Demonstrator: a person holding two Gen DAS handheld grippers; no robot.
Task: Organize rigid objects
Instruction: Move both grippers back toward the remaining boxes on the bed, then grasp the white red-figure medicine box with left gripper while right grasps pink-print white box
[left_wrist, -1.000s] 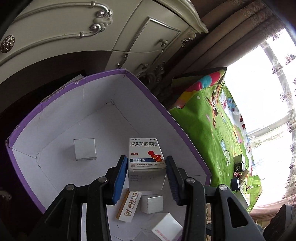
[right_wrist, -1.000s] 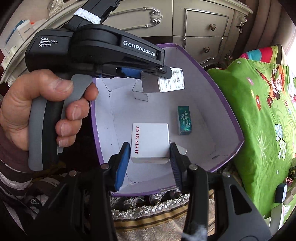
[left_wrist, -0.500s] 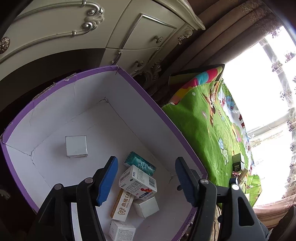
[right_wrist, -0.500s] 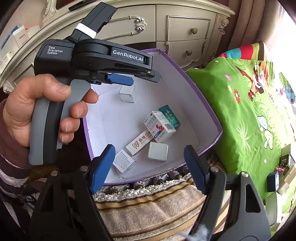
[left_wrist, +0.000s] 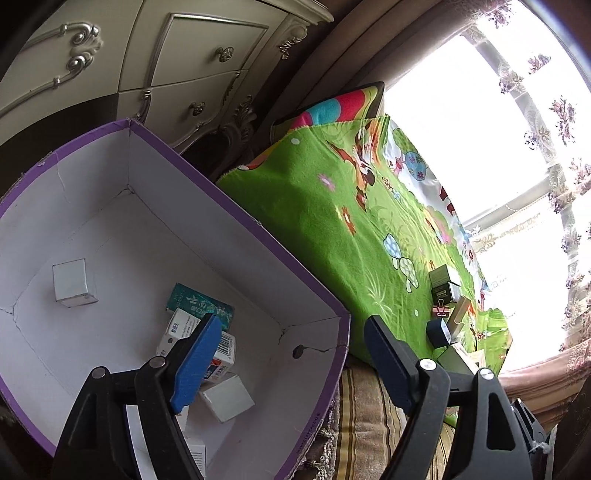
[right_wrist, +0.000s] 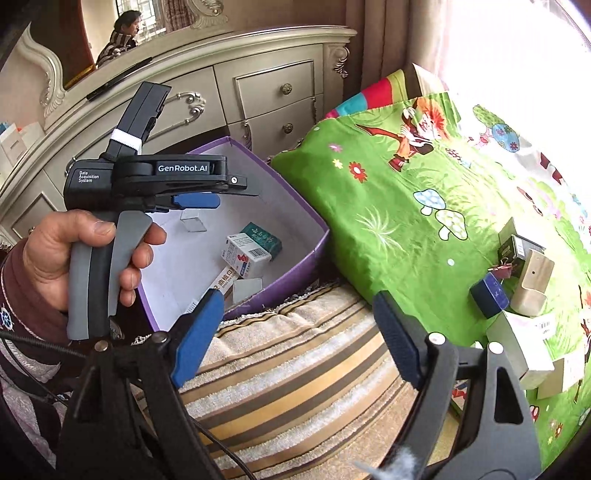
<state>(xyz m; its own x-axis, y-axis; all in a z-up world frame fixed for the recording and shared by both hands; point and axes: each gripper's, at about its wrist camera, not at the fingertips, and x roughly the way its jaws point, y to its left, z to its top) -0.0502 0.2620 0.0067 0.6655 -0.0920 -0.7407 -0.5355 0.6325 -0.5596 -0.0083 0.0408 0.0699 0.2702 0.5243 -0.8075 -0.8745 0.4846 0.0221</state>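
Note:
A purple box (left_wrist: 236, 206) with a white inside holds several small cartons: a white cube (left_wrist: 72, 282), a teal carton (left_wrist: 201, 304), a white medicine carton (right_wrist: 243, 256) and a plain white box (left_wrist: 227, 398). My left gripper (left_wrist: 284, 362) is open and empty above the box's near right corner; it also shows in the right wrist view (right_wrist: 192, 199), held in a hand. My right gripper (right_wrist: 295, 339) is open and empty over the striped cover, right of the box (right_wrist: 295, 206). More small boxes (right_wrist: 517, 291) lie on the green blanket.
The green cartoon blanket (right_wrist: 406, 206) lies right of the purple box, with a dark blue box (right_wrist: 489, 297), a beige holder (right_wrist: 532, 286) and white cartons (right_wrist: 517, 347) on it. A cream dresser (right_wrist: 258, 92) stands behind. A striped cover (right_wrist: 295, 365) lies in front.
Both grippers let go of their cartons, which now lie in the purple box. Both open grippers have moved right, away from the box toward the green blanket.

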